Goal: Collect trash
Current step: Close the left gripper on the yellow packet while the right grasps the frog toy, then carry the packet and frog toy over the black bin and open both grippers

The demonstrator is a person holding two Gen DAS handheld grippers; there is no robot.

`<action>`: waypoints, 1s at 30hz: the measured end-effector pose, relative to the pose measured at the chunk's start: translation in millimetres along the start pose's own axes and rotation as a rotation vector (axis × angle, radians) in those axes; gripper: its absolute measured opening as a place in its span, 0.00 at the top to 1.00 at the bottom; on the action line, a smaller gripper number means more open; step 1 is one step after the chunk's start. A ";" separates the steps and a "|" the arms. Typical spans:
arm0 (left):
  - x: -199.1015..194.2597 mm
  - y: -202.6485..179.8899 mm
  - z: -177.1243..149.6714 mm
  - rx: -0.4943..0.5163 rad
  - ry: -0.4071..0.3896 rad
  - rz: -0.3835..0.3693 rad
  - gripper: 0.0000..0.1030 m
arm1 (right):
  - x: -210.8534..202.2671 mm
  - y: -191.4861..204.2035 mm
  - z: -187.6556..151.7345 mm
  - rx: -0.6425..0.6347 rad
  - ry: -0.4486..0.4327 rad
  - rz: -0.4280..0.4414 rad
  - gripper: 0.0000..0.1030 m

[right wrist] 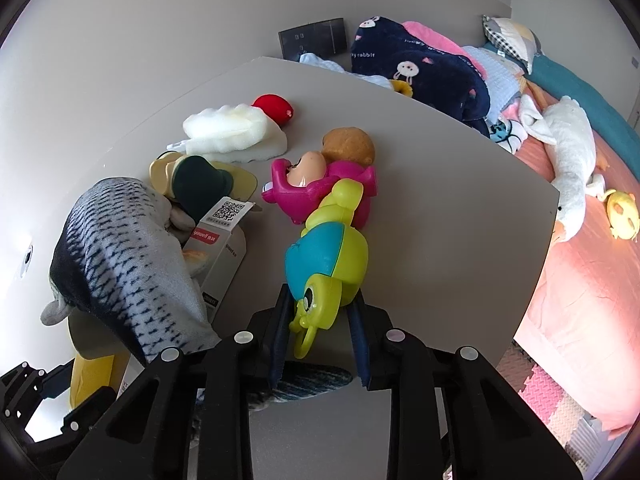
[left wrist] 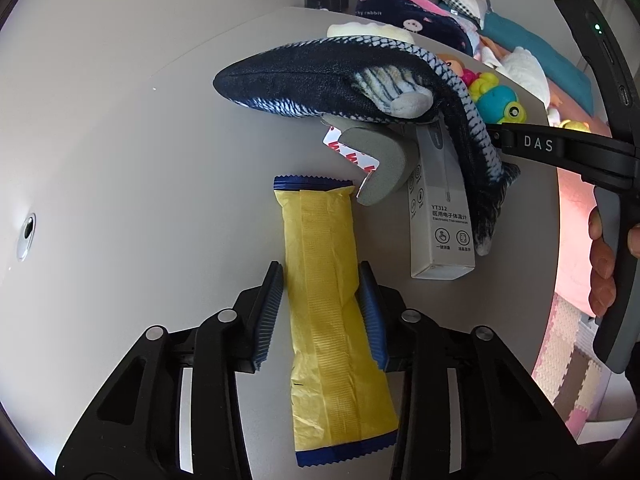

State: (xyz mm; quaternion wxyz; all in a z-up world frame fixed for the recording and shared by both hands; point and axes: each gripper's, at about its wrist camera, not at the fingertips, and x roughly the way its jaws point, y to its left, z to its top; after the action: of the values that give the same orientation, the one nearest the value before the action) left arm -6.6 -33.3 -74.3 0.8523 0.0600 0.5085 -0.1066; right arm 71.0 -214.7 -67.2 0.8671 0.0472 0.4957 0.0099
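left wrist view: left gripper [left wrist: 322, 312] closed on the yellow wrapper [left wrist: 330, 312], both ribbed pads pressing its sides; the wrapper lies flat on the grey table [left wrist: 140, 160], lengthwise between the fingers. beyond it, a grey foam corner piece [left wrist: 380, 168], a white thermometer box [left wrist: 438, 220] and a plush fish [left wrist: 340, 84].

right wrist view: right gripper [right wrist: 320, 332] shut on the green and blue caterpillar toy [right wrist: 326, 264], gripped at its head end. a pink doll [right wrist: 320, 184] touches the toy's far end.

The white box [left wrist: 438, 216] reads "YT312" and "Electronic Thermometer" (under Chinese characters); seen from the right wrist, its flap carries a QR code and a red "yuwell". The right tool's [left wrist: 538, 144] arm says "DAS". The navy blanket [right wrist: 420, 68] says "lucky rabbit".
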 end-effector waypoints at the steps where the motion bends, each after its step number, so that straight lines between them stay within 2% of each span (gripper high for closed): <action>1: -0.2 2.4 0.8 -0.015 0.000 -0.009 0.72 | -0.9 -0.2 -0.2 -0.002 0.000 0.001 0.72; 4: -0.9 9.0 1.0 -0.057 0.002 -0.036 0.75 | -5.6 -1.8 -0.1 -0.004 -0.004 0.008 0.72; 15: -18.2 15.4 -12.5 -0.098 -0.025 0.000 0.77 | -32.0 -7.2 -6.3 -0.008 -0.040 0.017 0.72; 30: -68.7 -16.2 -23.8 -0.063 -0.111 -0.004 0.77 | -92.1 -31.9 -32.4 0.002 -0.105 0.058 0.72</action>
State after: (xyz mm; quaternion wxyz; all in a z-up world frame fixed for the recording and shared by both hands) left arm -62.5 -35.7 -25.1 0.8804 0.0261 0.4639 -0.0952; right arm -4.6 -250.0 -7.3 0.8912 0.0629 0.4481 0.0319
